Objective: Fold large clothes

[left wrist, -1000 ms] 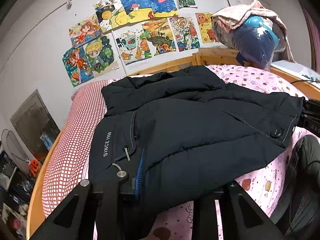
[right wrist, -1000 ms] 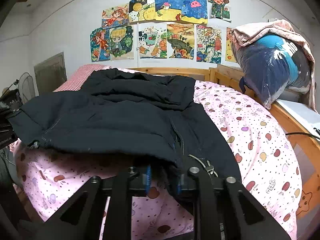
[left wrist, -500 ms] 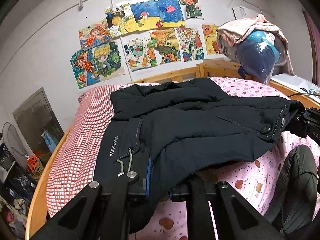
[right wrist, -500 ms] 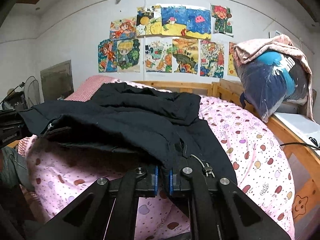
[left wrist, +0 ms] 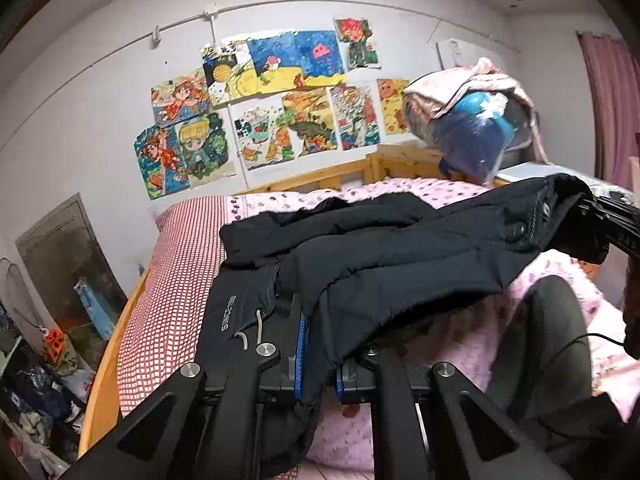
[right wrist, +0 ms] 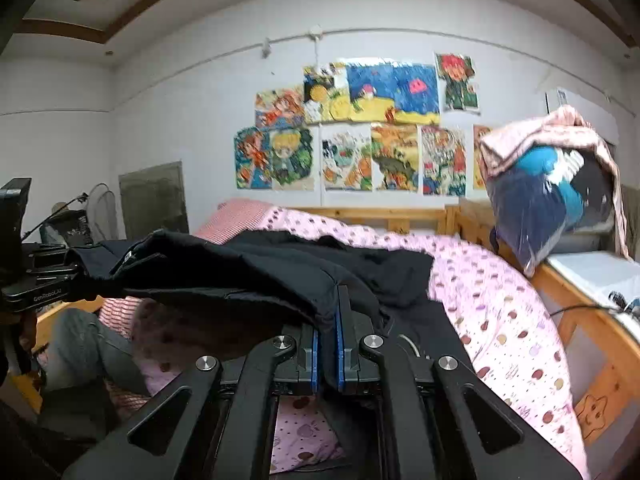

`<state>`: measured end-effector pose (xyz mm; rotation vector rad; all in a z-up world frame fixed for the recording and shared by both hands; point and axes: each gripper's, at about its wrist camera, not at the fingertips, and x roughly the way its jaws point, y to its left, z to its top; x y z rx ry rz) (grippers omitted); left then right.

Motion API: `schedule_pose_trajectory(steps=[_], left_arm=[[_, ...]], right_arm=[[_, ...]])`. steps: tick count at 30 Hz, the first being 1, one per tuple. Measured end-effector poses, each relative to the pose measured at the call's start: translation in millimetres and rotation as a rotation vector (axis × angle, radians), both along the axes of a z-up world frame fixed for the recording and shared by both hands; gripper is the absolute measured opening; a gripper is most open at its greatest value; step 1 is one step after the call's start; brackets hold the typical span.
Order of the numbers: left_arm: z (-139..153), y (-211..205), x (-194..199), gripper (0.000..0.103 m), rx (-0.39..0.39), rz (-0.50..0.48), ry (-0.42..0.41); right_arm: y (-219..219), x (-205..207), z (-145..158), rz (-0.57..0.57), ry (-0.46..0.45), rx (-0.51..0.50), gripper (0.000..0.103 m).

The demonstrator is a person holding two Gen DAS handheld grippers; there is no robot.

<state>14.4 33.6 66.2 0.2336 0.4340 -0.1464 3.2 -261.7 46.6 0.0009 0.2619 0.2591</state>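
Left gripper (left wrist: 318, 360) clamped tight, blue-lined fingers (left wrist: 299, 354) pinching dark fabric, aimed toward 12 o'clock. Right gripper (right wrist: 328, 346) likewise closed on fabric (pads nearly meeting), raised level, pointing to 12 o'clock; seen from the left camera at 3 o'clock.

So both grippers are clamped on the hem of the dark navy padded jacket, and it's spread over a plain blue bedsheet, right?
Not quite: the sheet is pink with printed spots, as the right wrist view shows. Both the left gripper and right gripper are clamped on the dark navy padded jacket.
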Motion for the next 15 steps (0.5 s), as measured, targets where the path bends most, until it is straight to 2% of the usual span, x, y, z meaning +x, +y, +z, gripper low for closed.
schedule_pose_trajectory(steps=[5,15], left_arm=[[20.8,2.9,-11.1,0.01,0.003,-0.026,-0.017],[34.6,5.2,27.9,0.01,-0.041,-0.051,0.006]], right_arm=[[-0.8,-10.3,15.0,0.009,-0.033,-0.005,0.006],[3.0,28.6,23.1,0.013,-0.038,0.012,0.006]])
